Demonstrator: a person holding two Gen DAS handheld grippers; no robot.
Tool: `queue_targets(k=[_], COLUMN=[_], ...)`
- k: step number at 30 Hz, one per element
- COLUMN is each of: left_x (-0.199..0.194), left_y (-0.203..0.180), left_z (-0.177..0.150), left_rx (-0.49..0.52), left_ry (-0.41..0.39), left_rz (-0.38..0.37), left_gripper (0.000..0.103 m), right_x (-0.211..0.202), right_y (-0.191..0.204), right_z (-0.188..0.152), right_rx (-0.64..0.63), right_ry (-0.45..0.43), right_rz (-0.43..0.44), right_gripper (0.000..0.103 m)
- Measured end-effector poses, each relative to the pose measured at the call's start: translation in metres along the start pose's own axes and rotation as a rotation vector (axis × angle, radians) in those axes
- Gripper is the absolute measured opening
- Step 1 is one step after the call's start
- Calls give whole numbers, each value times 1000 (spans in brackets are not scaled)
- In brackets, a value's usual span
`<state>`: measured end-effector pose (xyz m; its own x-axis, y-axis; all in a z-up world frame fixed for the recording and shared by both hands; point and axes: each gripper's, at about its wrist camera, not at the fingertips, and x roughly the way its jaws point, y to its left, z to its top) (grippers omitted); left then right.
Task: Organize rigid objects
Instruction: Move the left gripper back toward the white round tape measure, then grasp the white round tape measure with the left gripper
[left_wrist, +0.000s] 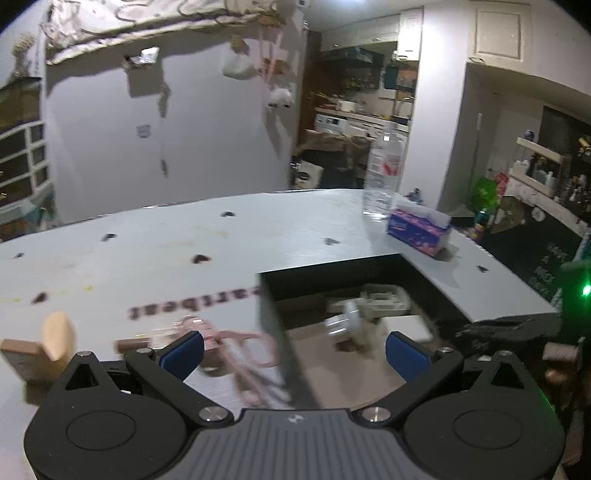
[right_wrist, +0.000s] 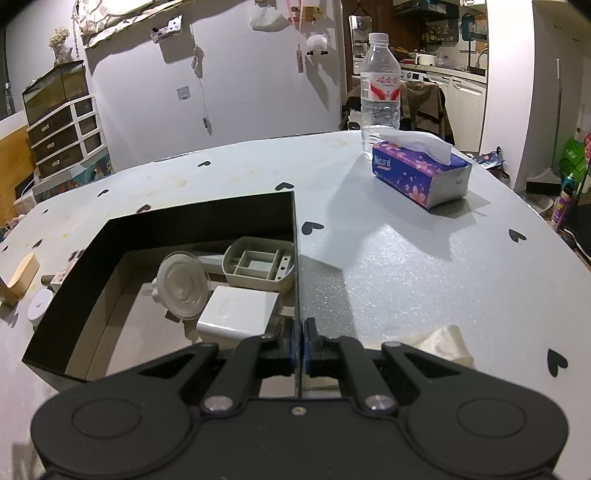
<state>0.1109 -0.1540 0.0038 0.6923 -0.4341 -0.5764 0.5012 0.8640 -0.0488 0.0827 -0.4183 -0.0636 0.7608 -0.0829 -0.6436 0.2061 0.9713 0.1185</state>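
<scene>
From my left wrist view, a wooden block (left_wrist: 37, 350) sits at the far left edge on the tabletop (left_wrist: 147, 251). Just right of it, at lower centre, lie the pink scissors (left_wrist: 240, 354), blurred, long axis running up-left to down-right, right in front of my left gripper (left_wrist: 293, 354). Its fingers stand as wide apart as they go and hold nothing. The scissors lie nearer the left finger, just outside the black box (left_wrist: 280, 350), so I judge this hand is the one to take them. Right of the box wall, inside, I make out a clear round disc (left_wrist: 347, 321) and pale plastic pieces. In my right wrist view, the right gripper (right_wrist: 298, 341) at lower centre is pinched tight on the box's thin right wall, steadying it.
</scene>
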Motion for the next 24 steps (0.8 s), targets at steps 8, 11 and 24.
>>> queue_targets(k=[8, 11, 24], left_x=[-8, -5, 40], left_y=[41, 56, 89], left_z=[-27, -38, -51], left_rx=[-51, -91, -158], left_ry=[-44, -47, -9], left_rz=[125, 180, 320], left_gripper=[103, 103, 75], right_x=[-1, -1, -1], right_y=[1, 0, 3], right_z=[0, 0, 0], right_rx=[-1, -1, -2], right_ry=[2, 1, -2], right_rz=[-4, -3, -20], right_gripper=[5, 4, 4])
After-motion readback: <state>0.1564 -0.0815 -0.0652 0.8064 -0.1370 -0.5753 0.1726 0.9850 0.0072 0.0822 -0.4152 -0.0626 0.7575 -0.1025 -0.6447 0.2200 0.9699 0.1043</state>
